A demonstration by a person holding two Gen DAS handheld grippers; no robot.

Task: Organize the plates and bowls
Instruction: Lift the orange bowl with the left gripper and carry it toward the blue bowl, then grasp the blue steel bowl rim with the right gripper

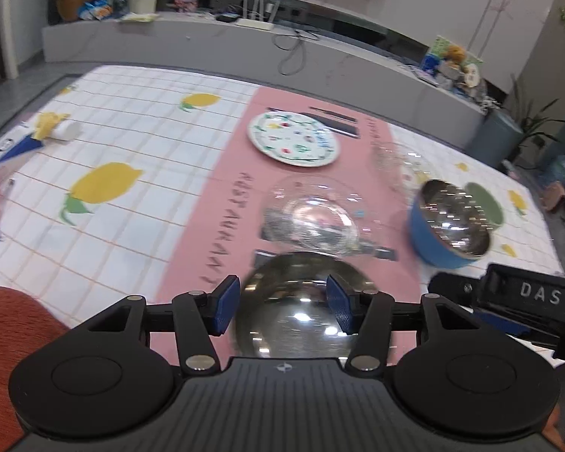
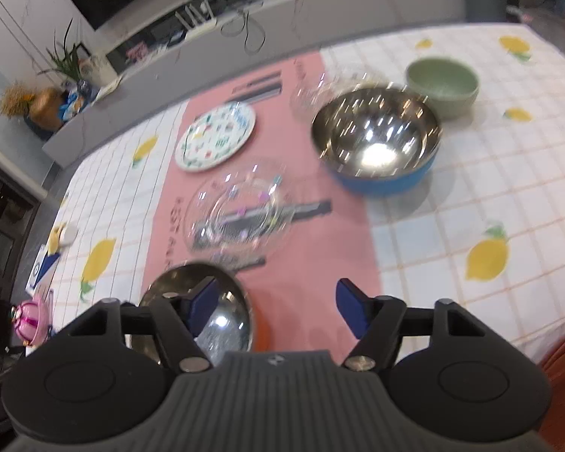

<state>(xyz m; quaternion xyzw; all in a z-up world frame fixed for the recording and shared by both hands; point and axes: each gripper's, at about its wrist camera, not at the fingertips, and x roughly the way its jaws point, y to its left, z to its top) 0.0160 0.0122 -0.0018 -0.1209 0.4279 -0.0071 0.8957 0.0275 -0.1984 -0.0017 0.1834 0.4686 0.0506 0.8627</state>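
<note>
Dishes lie gathered along the pink placemat [image 1: 222, 203], which serves as the landmark on the lemon-print table [image 1: 132, 143]. At its far left stands the painted plate [image 1: 293, 138], flat and alone. Nearer, in the middle of the placemat, sits a clear glass plate [image 1: 312, 222], with a second clear glass dish [image 2: 320, 92] beyond it at the placemat's far right edge, too blurred to read well. At the placemat's near end rests a small steel dish [image 1: 301, 309], set low and apart, probably so a stack can start there.

The left gripper [image 1: 282, 301] hangs over that steel dish with its fingers [image 1: 226, 303] parted wide either side, pressing on nothing. The right gripper [image 2: 275, 309] likewise stands wide and empty, just right of the dish, above bare placemat.

Right of the placemat, the blue bowl with its steel lining [image 2: 376, 143] sits touching the placemat's edge, and the green bowl [image 2: 442, 84] just behind it; bowls seem grouped on that side.
</note>
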